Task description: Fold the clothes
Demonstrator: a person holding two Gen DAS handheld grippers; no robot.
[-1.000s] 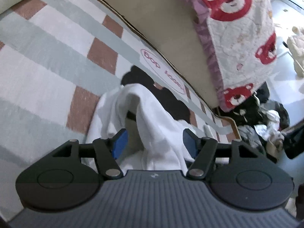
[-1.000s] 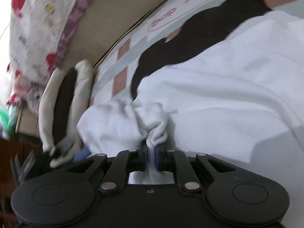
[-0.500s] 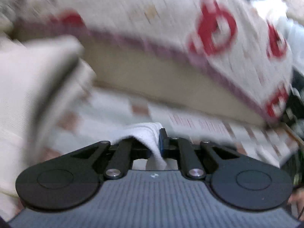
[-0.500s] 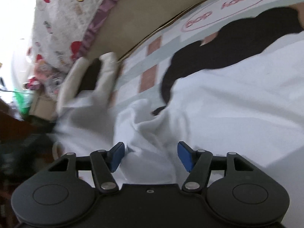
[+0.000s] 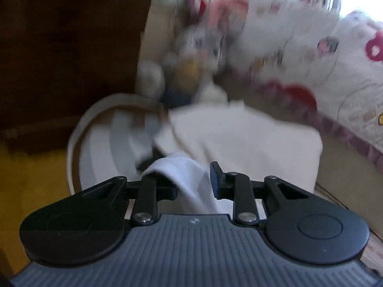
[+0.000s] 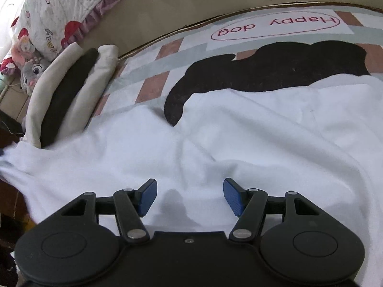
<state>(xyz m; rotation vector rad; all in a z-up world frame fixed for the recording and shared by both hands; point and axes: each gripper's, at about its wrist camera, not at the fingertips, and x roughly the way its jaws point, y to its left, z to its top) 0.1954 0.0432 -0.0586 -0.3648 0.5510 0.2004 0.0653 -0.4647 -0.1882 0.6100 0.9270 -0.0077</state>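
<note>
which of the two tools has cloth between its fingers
The left tool: a fold of the white garment lies between its fingers, which have just been opening. The right tool is open above it.

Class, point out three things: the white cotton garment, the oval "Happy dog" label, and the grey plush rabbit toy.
White cotton garment (image 6: 263, 129): right wrist view, its spread middle.
Oval "Happy dog" label (image 6: 275, 27): right wrist view, on the lettering.
Grey plush rabbit toy (image 6: 32, 70): right wrist view, its face.

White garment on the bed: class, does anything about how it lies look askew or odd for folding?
Yes. The white garment lies rumpled, not flat, and its left end trails off the checked blanket at the bedside.
</note>
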